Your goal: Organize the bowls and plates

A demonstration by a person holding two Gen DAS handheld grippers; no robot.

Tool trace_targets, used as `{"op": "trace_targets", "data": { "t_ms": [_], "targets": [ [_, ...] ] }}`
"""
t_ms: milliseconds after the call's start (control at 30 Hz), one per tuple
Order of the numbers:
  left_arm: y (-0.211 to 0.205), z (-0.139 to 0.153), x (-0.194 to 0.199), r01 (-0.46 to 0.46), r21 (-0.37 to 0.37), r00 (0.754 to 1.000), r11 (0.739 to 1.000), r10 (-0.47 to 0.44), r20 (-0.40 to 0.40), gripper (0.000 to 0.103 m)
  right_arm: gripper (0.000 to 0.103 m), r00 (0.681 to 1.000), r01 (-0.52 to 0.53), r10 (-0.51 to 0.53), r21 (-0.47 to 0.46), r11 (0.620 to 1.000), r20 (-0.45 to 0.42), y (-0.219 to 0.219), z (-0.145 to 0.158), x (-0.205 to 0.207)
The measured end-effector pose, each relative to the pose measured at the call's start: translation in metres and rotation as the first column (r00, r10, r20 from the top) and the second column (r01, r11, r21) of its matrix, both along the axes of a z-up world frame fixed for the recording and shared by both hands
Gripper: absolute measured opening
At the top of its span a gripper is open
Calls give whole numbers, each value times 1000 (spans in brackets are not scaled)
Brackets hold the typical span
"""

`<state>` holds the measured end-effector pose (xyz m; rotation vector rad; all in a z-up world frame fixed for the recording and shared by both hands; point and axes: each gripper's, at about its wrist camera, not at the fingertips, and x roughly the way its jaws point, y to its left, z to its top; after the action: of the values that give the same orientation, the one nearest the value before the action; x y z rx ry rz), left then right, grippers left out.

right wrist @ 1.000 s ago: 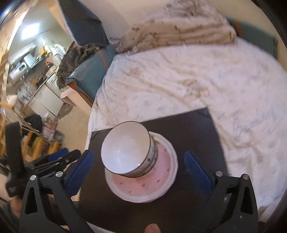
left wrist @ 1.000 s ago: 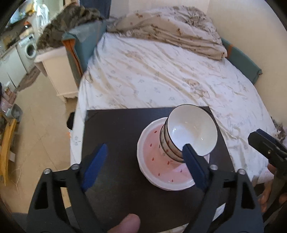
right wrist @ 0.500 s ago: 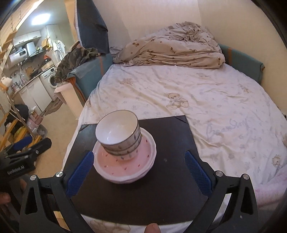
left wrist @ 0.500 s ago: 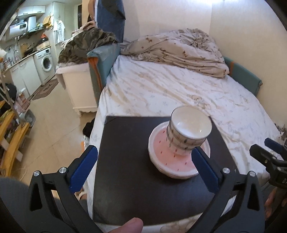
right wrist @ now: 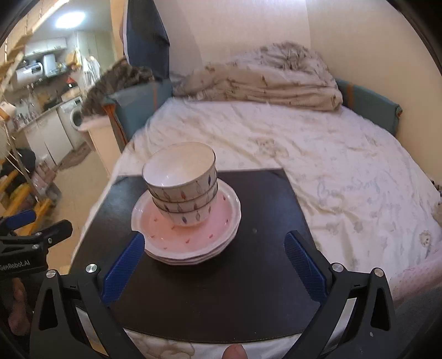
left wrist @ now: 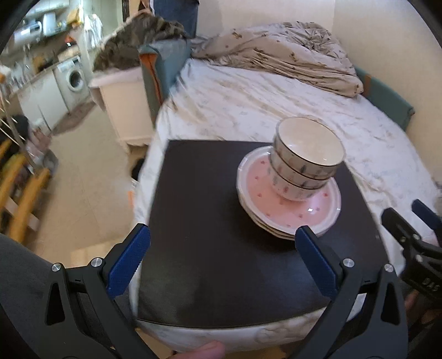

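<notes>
Dark square counter [left wrist: 210,221] laid on a bed [left wrist: 276,110] with a pale printed sheet, rumpled duvet [left wrist: 290,63] heaped at the far end against a cream wall. Beyond the bed's far left corner, a teal upholstered piece draped with a mottled throw [right wrist: 118,74]; farther left, tiled floor and a kitchen strip with a washing machine [left wrist: 73,80]. On the counter, right of centre in the left wrist view, a stack of white-rimmed pink plates [left wrist: 290,210], three rims countable along the near edge, and on the top plate a nest of three patterned bowls [left wrist: 306,163], standing toward the plates' far side. Left tongs [left wrist: 223,256] spread wide and empty, blue pads hanging over the counter's near edge, the right pad [left wrist: 317,262] close to the plates' near rim without clear contact. Right tongs [right wrist: 212,262] likewise wide and empty, left pad [right wrist: 124,270] just beside the plate stack [right wrist: 190,234]. From the right wrist only: bowls [right wrist: 182,187] seen more side-on with leaf marks legible, a ceiling light [right wrist: 70,19] over the kitchen, the other tool low at the left edge. From the left wrist only: more floor, yellow wooden rails [left wrist: 25,193] at the left, the other tool at the right edge.
</notes>
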<state>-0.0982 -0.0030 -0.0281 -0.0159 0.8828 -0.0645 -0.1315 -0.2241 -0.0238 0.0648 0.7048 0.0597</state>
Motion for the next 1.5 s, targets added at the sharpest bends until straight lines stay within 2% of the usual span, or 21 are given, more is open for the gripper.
{"op": "trace_targets", "data": {
  "t_ms": [100, 267, 500, 1500],
  "targets": [
    [-9, 2, -2, 12, 34, 1000, 999, -13, 21, 103, 103, 1000, -8, 8, -11, 1000, 8, 3, -1, 0],
    [-13, 3, -2, 19, 40, 999, 999, -20, 27, 103, 103, 1000, -24, 24, -19, 1000, -6, 7, -4, 0],
    [-11, -1, 2, 6, 31, 1000, 999, -6, 2, 103, 103, 999, -15, 14, -13, 1000, -29, 5, -10, 3],
    [-9, -1, 3, 3, 20, 1000, 1000, -3, 2, 103, 103, 999, 3, -3, -10, 1000, -36, 4, -11, 5]
  ]
}}
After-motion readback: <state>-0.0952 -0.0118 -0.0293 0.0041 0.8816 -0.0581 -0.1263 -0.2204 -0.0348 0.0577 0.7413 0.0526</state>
